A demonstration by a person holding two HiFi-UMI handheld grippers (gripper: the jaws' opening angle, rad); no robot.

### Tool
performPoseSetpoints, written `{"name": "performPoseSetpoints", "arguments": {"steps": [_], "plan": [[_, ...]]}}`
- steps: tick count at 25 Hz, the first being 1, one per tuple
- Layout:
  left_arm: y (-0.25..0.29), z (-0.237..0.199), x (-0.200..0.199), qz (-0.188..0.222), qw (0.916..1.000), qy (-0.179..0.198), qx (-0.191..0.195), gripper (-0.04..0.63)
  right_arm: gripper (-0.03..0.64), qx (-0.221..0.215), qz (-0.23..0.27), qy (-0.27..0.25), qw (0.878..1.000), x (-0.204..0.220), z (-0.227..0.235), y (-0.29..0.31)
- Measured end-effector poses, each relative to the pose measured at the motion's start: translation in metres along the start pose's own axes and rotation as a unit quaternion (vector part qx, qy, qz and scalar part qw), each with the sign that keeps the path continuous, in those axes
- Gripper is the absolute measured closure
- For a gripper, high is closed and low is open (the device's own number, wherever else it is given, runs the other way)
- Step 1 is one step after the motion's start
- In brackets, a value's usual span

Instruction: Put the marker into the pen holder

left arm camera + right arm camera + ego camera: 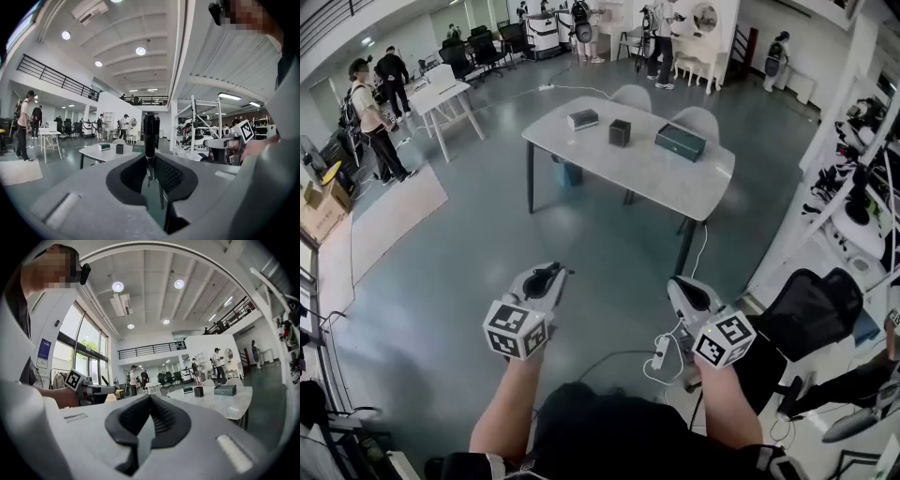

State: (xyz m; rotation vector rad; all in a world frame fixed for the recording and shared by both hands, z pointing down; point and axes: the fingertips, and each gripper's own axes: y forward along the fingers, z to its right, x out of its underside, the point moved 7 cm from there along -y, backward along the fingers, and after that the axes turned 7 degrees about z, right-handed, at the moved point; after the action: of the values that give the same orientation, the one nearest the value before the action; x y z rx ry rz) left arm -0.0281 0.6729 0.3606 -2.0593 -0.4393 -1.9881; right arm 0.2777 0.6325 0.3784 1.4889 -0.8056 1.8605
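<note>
The left gripper (551, 274) clamps a slim black cylindrical marker (150, 133) upright between its ribbed dark pads. The right gripper (682, 287) is closed to a narrow slit and holds nothing. The square black pen holder (620, 132) stands on the pale, round-cornered table (647, 171), well apart from both grippers.

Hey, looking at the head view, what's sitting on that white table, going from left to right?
Small grey box → black pen holder → dark green case.
</note>
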Motion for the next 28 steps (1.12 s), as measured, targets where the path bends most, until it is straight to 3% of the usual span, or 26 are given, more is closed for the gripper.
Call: {"name": "performPoseSetpoints", "arguments": {"steps": [7, 15, 21, 28], "plan": [[0.021, 0.009, 0.001, -0.003, 1.0000, 0.005, 0.001, 0.541, 0.614, -0.020, -0.005, 0.042, 0.999, 0.008, 0.013, -0.004], [0.068, -0.002, 0.008, -0.003, 0.9998, -0.002, 0.020, 0.540, 0.614, -0.028, -0.019, 0.049, 0.998, 0.012, 0.043, 0.020], [0.127, -0.025, 0.018, -0.003, 0.9987, -0.019, 0.047, 0.540, 0.614, -0.012, -0.031, 0.041, 0.999, 0.015, 0.079, 0.056], [0.194, -0.085, 0.025, -0.024, 0.9972, -0.034, 0.062, 0.540, 0.614, -0.011, -0.056, 0.064, 0.996, 0.032, 0.110, 0.136]]}}
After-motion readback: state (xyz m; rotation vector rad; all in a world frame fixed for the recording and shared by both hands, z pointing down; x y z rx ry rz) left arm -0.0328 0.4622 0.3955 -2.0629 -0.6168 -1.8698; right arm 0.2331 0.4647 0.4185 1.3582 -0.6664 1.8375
